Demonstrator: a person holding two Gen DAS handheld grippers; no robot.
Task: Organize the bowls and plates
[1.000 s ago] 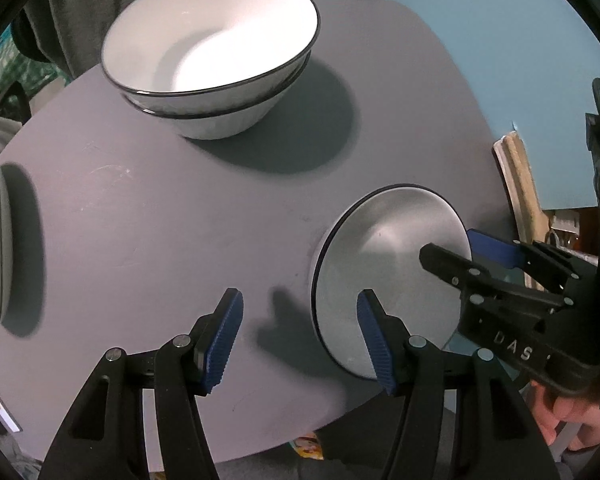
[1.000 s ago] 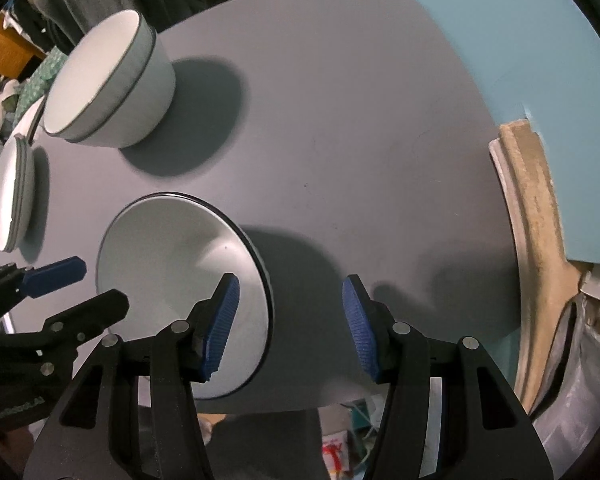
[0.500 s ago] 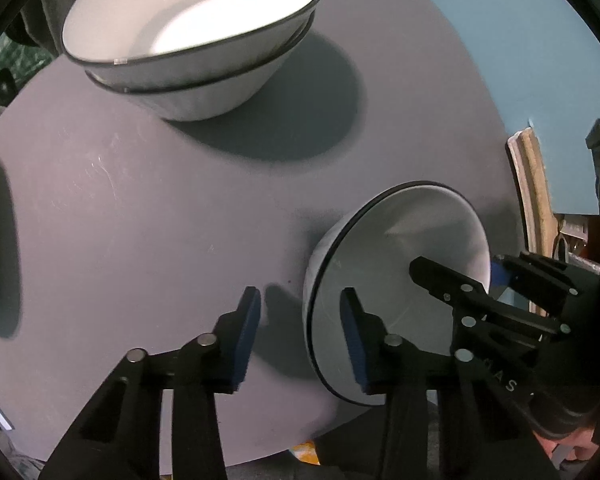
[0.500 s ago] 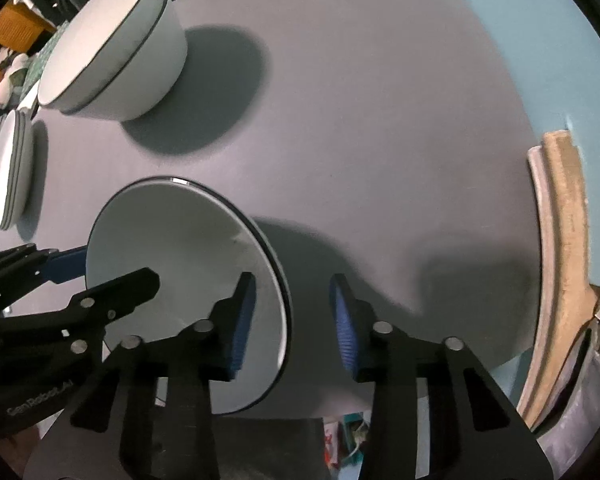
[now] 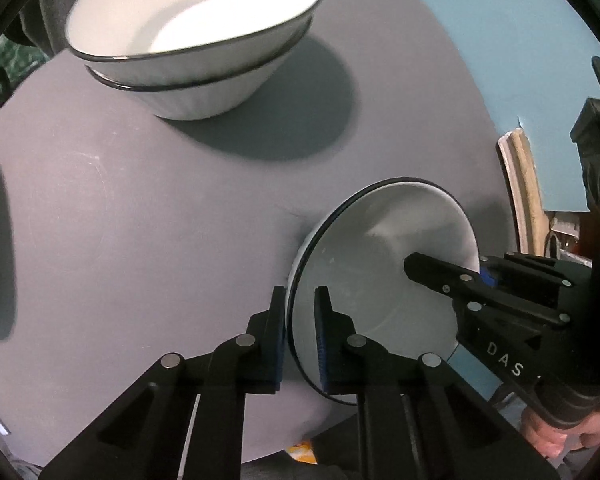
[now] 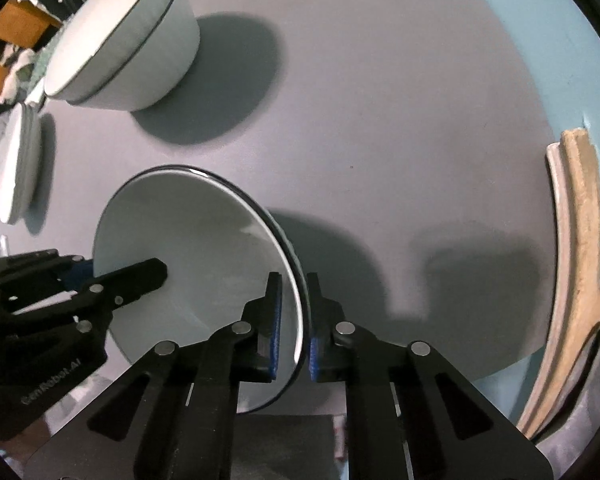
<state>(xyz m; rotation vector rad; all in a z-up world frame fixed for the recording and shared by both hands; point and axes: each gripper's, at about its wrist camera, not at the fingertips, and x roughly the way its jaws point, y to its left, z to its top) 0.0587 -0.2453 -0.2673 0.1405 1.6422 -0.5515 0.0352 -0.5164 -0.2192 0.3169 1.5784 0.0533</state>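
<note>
While both grippers point steeply down over the grey table (image 5: 140,240), we hold one white bowl (image 5: 384,280) with a dark rim between them, close to the table's near edge. Our left gripper (image 5: 300,336) has its jaws pinched on the bowl's left wall, one blue pad outside the rim and one inside. Our right gripper (image 6: 290,320) pinches the opposite wall the same way, its inner finger within the bowl and its outer finger over the table. In the left wrist view the right gripper (image 5: 480,276) reaches in from the bowl's right side, and part of a hand (image 5: 552,436) shows below it. In the right wrist view the left gripper (image 6: 76,272) comes in from the bowl's left.

Farther from us than the held bowl, toward the table's far side, stands a stack of two white bowls (image 5: 196,36), one nested in the other, both with dark rims. To the left of the held bowl, at the table's left edge, sits a low stack of white plates (image 6: 18,168). Beyond the table's right edge we see a blue floor (image 6: 580,60) and a curved pale wooden piece (image 6: 576,240). Whether the held bowl's base touches the table we cannot tell.
</note>
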